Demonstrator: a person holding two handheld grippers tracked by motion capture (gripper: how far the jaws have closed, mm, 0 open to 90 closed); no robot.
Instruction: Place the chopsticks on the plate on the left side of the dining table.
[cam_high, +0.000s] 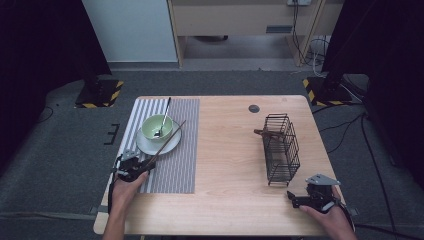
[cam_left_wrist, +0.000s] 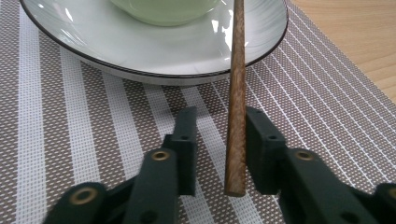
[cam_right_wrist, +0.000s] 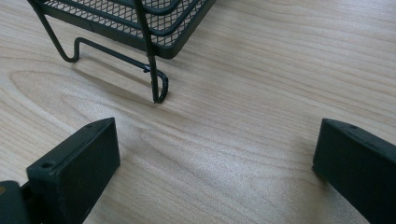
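Looking down from the high view, a pale wooden table (cam_high: 230, 165) carries a grey-and-white striped woven placemat (cam_high: 175, 165) on its left half and a black wire-mesh rack (cam_high: 281, 148) standing upright on its right half, with a broad stretch of bare wood between them. On the placemat sits a white round plate with a dark rim (cam_high: 150, 146), a pale green ceramic bowl (cam_high: 156, 126) on it, and a metal spoon (cam_high: 163, 117) leaning in the bowl with its handle toward the far edge. A long brown wooden chopstick (cam_high: 167, 141) lies aslant, its far end over the plate's right rim and its near end at the left gripper (cam_high: 136, 166), which rests by the table's left edge. The right gripper (cam_high: 300, 200) lies near the front right corner, just short of the rack's foot, close to the table's near edge. In the left gripper view, the jaws stand narrowly parted with the chopstick (cam_left_wrist: 236, 116) between them; it lies against the right-hand pad, a gap shows on the left-hand side, and its blunt end reaches back past the pads. It crosses the plate's rim (cam_left_wrist: 154, 74) ahead, with the bowl (cam_left_wrist: 163, 11) beyond and the placemat (cam_left_wrist: 70, 121) underneath. In the right gripper view, the jaws are spread wide over bare wood (cam_right_wrist: 243, 140) with nothing between them, and the rack's wire foot (cam_right_wrist: 159, 88) stands ahead, apart from both pads.
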